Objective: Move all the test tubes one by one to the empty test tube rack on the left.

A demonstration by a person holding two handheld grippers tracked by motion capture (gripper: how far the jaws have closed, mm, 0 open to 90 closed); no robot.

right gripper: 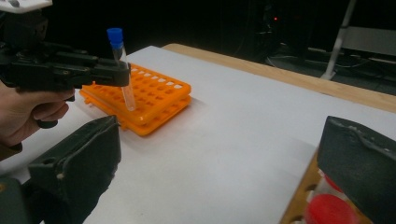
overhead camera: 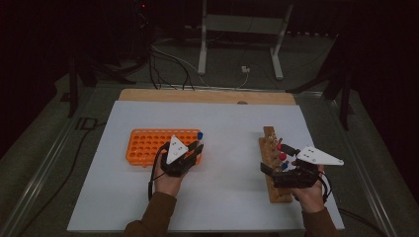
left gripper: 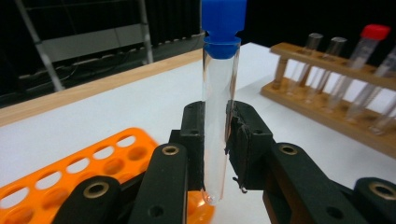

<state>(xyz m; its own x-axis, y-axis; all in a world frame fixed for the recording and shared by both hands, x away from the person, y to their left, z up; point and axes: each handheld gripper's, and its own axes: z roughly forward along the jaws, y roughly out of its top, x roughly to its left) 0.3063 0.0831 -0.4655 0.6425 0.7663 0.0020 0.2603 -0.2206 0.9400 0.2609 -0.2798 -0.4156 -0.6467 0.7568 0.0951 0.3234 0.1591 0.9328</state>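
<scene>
One clear, blue-capped glass tube (left gripper: 219, 93) you are clamping upright in the left gripper (left gripper: 215, 140), hovering just over the orange plastic rack's (left gripper: 70, 172) corner holes, while the right gripper (right gripper: 219, 172) is gaping empty.

Table (overhead camera: 207, 96): wooden top, light edge strip visible along the far side. White sheet (overhead camera: 222, 192) covers nearly all of it. Two items sit directly on the sheet: orange tube rack (overhead camera: 143, 145) left of centre, lying flat; wooden tube rack (overhead camera: 271, 190) at right, running near-to-far, with red- and blue-capped tubes standing in it. Racks well apart.
</scene>
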